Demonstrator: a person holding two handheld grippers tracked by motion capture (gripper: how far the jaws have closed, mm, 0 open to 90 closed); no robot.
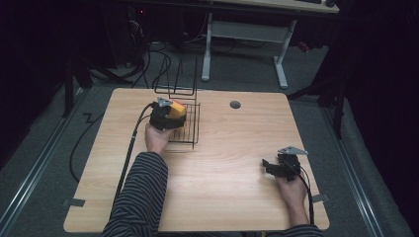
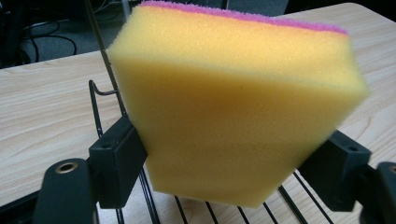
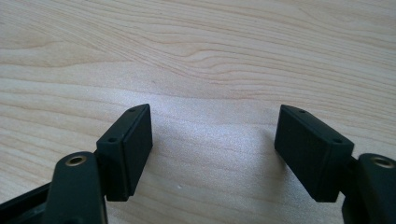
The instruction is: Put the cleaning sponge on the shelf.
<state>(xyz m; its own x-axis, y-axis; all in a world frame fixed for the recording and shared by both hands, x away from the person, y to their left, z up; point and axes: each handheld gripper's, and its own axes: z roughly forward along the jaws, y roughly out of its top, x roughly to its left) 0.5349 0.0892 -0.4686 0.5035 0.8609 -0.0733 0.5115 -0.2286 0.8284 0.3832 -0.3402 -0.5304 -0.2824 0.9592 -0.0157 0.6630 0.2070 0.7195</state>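
Between the two black jaws of the left gripper [image 2: 224,163], a yellow sponge [image 2: 233,102] with a thin pink layer along its top edge takes up the middle of the left gripper view. The jaws pinch it from both sides near its lower end, and the foam narrows where they press. Below the sponge, at the bottom of that view, run the thin black bars of a wire rack [image 2: 289,205], and one upright wire of the rack rises at the upper left of the frame, just behind the sponge's left edge.

Seen from the high view, the sponge [image 1: 177,109] sits left of centre in the frame, held over the rack [image 1: 188,129], whose taller wires stand toward the far edge of the worktop [image 1: 232,197]. The left gripper [image 1: 167,117] is gripped by the person's left hand [image 1: 157,138], with a striped sleeve [image 1: 141,197] running down to the bottom edge and a black cable trailing off to the left.

Well apart, at the lower right of the high view, the right gripper [image 1: 269,165] lies low over the bare worktop in the right hand [image 1: 292,190]. Its own view shows the jaws of the right gripper [image 3: 212,144] spread wide, with pale wood grain between them and nothing held.
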